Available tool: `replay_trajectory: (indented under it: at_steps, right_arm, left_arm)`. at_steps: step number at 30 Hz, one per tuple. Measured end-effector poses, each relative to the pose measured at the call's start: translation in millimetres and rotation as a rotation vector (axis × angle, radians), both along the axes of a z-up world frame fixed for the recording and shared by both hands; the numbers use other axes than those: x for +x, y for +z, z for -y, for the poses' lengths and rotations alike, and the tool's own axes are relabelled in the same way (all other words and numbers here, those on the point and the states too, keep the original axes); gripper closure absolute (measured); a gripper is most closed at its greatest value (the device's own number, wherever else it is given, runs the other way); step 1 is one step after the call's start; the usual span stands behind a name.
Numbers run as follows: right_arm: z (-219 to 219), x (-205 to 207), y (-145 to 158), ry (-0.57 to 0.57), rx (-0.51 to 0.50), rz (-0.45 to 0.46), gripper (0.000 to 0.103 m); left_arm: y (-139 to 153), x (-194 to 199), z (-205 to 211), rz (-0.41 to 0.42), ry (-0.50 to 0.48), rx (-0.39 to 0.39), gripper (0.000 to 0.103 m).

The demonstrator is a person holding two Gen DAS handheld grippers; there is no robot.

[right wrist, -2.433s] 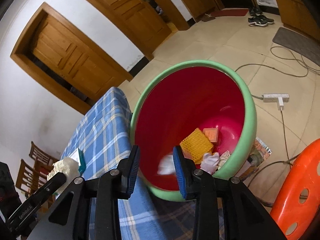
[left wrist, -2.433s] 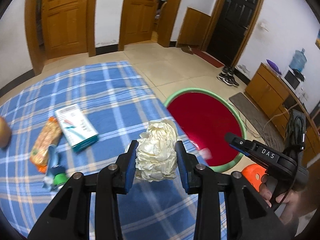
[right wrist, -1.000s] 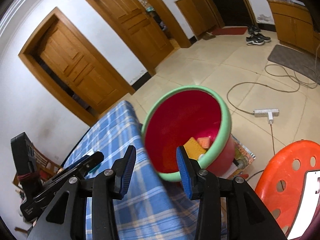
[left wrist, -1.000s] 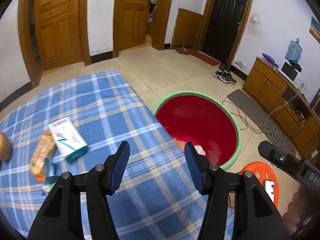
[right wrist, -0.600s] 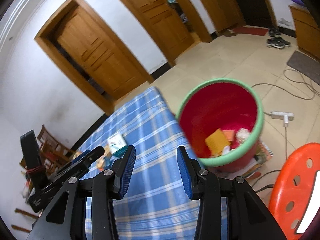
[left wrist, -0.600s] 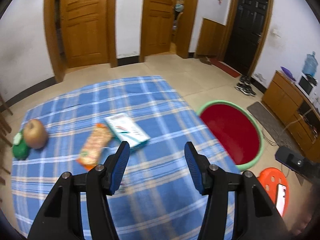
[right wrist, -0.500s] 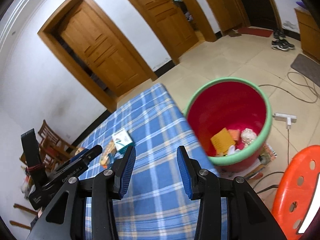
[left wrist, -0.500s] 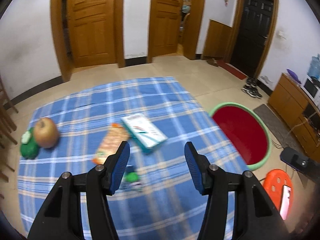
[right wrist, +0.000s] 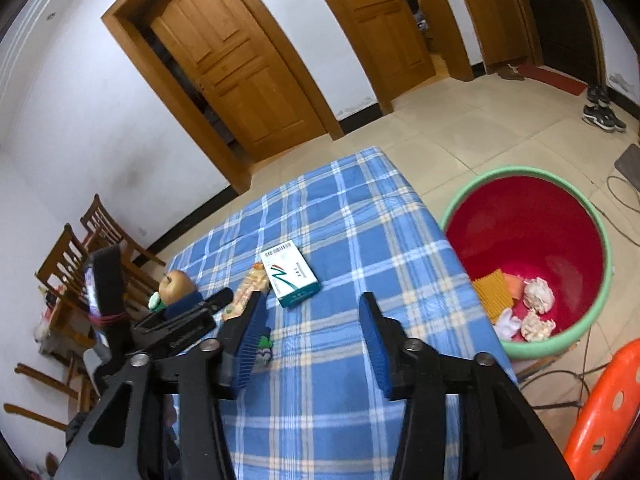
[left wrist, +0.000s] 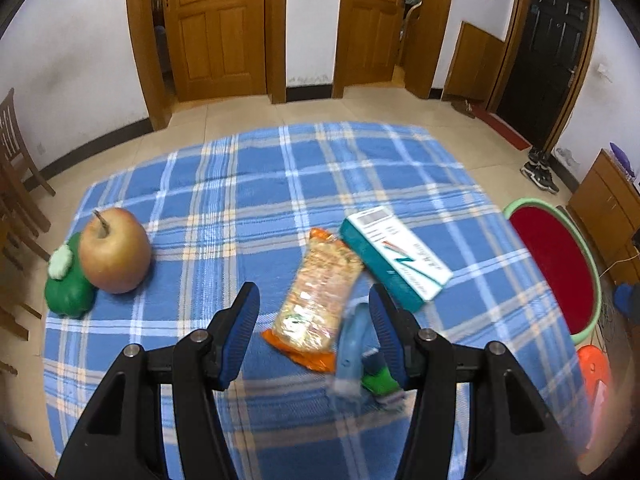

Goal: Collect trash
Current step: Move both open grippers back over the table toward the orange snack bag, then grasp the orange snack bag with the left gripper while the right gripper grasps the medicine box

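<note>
Trash lay mid-surface on the blue plaid cloth: a snack wrapper [left wrist: 320,300], a teal-and-white box [left wrist: 394,256] touching it, and a blurred blue bottle [left wrist: 352,354] nearer. The left gripper [left wrist: 314,336] hovered over them, fingers wide apart and empty; the right gripper [right wrist: 310,340] hung likewise empty. A fresh pick seemed next, probably a descent onto the wrapper. The red bin [right wrist: 568,332] stood past the surface's right edge, the way there unobstructed.

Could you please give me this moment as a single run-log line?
left gripper: open, above orange snack wrapper | right gripper: open, empty | red green-rimmed bin: holds crumpled paper
</note>
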State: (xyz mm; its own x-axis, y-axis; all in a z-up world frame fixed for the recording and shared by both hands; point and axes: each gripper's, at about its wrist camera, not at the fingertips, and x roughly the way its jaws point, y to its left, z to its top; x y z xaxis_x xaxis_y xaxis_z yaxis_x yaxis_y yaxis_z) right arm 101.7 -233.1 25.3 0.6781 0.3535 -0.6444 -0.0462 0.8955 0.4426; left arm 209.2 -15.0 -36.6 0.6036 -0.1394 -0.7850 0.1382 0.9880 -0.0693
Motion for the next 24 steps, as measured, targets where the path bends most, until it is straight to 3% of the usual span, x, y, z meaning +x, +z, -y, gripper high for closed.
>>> replay_trajectory:
  at_steps: [10,17,18,20,22,24]
  right_arm:
    - [-28,46,-28,0.046,-0.044,-0.03,0.047]
    - [-46,66,-49,0.075,-0.071,-0.065,0.046]
    - [-48,66,-50,0.079,-0.076,-0.067,0.046]
    - [-52,70,-54,0.088,-0.089,-0.074,0.046]
    - [-56,73,-58,0.091,-0.104,-0.08,0.046]
    - [-59,77,-62,0.093,-0.116,-0.087,0.045]
  left_arm:
    - [-36,23,-4,-0.063,-0.002,-0.026,0.035]
    - [-43,22,-6,-0.038,0.004,-0.031,0.035]
    - [-43,22,-7,-0.035,0.009,-0.042,0.037]
    - [-42,22,-13,-0.026,0.027,-0.061,0.054]
    - [-42,21,-21,-0.024,0.049,-0.1,0.062]
    - [-41,20,-29,-0.025,0.07,-0.135,0.064]
